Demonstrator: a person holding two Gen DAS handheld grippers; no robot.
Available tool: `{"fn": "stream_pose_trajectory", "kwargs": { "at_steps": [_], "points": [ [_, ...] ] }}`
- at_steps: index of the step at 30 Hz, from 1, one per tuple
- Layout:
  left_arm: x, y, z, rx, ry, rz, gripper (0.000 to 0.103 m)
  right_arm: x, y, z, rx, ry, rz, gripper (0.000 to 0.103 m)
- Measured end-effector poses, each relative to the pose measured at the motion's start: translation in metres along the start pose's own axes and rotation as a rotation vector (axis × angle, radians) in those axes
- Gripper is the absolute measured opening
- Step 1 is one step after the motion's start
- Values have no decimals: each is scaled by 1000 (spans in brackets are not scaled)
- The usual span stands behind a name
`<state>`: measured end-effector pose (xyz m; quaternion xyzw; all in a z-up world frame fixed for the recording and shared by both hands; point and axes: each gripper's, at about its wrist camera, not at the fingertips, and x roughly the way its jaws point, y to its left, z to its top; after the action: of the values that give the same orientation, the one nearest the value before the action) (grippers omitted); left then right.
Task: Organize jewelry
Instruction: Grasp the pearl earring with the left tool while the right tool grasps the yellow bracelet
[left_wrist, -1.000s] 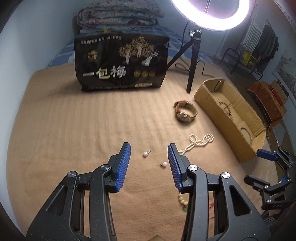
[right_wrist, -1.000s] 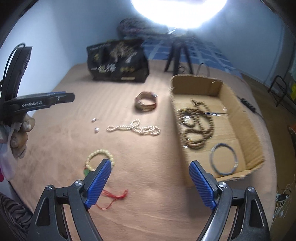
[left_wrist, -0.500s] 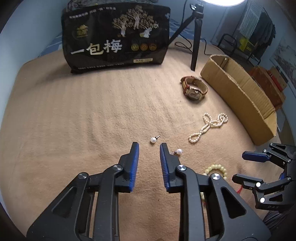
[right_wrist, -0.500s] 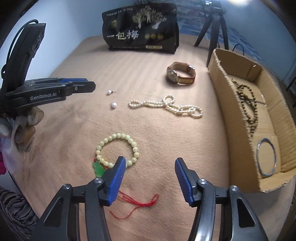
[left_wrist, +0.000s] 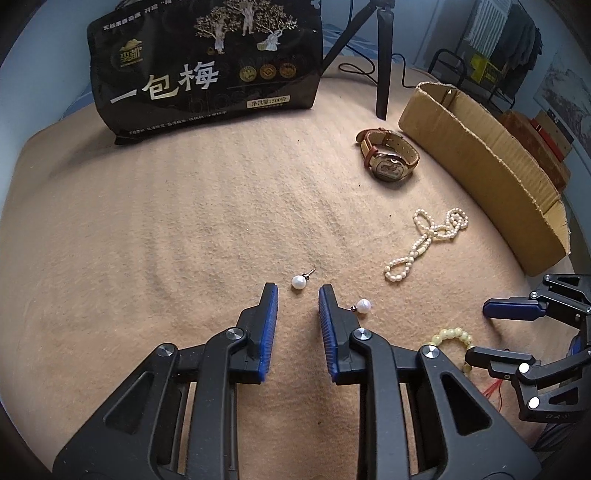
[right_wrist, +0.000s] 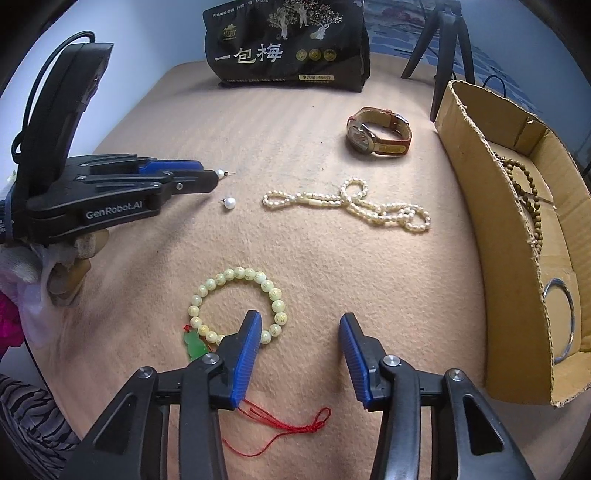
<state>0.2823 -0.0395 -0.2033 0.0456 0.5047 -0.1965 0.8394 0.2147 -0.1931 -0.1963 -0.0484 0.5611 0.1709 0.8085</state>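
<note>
Two pearl stud earrings lie on the tan blanket. My left gripper (left_wrist: 298, 291) points down at the far earring (left_wrist: 298, 281), which lies just past its tips in a narrow gap, untouched by either pad. In the right wrist view that earring (right_wrist: 221, 172) sits at the left gripper's (right_wrist: 216, 178) tip. The second earring (left_wrist: 363, 305) lies just right of it. My right gripper (right_wrist: 300, 317) hangs over a pale green bead bracelet (right_wrist: 236, 275) with its jaws closing. Its left finger (right_wrist: 247, 343) covers the ring's near edge, and a few beads lie between the jaws, unpressed.
A pearl necklace (right_wrist: 347, 205) and a brown-strap watch (right_wrist: 376, 133) lie further back. At right, an open cardboard box (right_wrist: 491, 206) holds wooden beads (right_wrist: 532, 199) and a metal bangle (right_wrist: 569, 321). A black bag (left_wrist: 207, 66) and a tripod (left_wrist: 382, 62) stand behind. A person's hand (right_wrist: 66, 273) holds the left gripper.
Both grippers have sunk toward the blanket and narrowed their jaws. The left one has come up to the far earring. The right one has come over the green bracelet.
</note>
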Motion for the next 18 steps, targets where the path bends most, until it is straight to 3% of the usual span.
{"fn": "stream_pose_trajectory", "kwargs": {
  "at_steps": [6, 8, 14, 18],
  "points": [
    [6, -2, 3, 5, -3, 4, 22, 5, 2, 3, -4, 2, -3, 45],
    [9, -3, 5, 8, -3, 6, 16, 6, 3, 4, -6, 2, -5, 45],
    [14, -4, 6, 14, -3, 12, 8, 11, 9, 4, -38, 6, -25, 42],
    [14, -5, 5, 18, -8, 19, 6, 14, 13, 6, -59, 7, -34, 32]
  ]
}}
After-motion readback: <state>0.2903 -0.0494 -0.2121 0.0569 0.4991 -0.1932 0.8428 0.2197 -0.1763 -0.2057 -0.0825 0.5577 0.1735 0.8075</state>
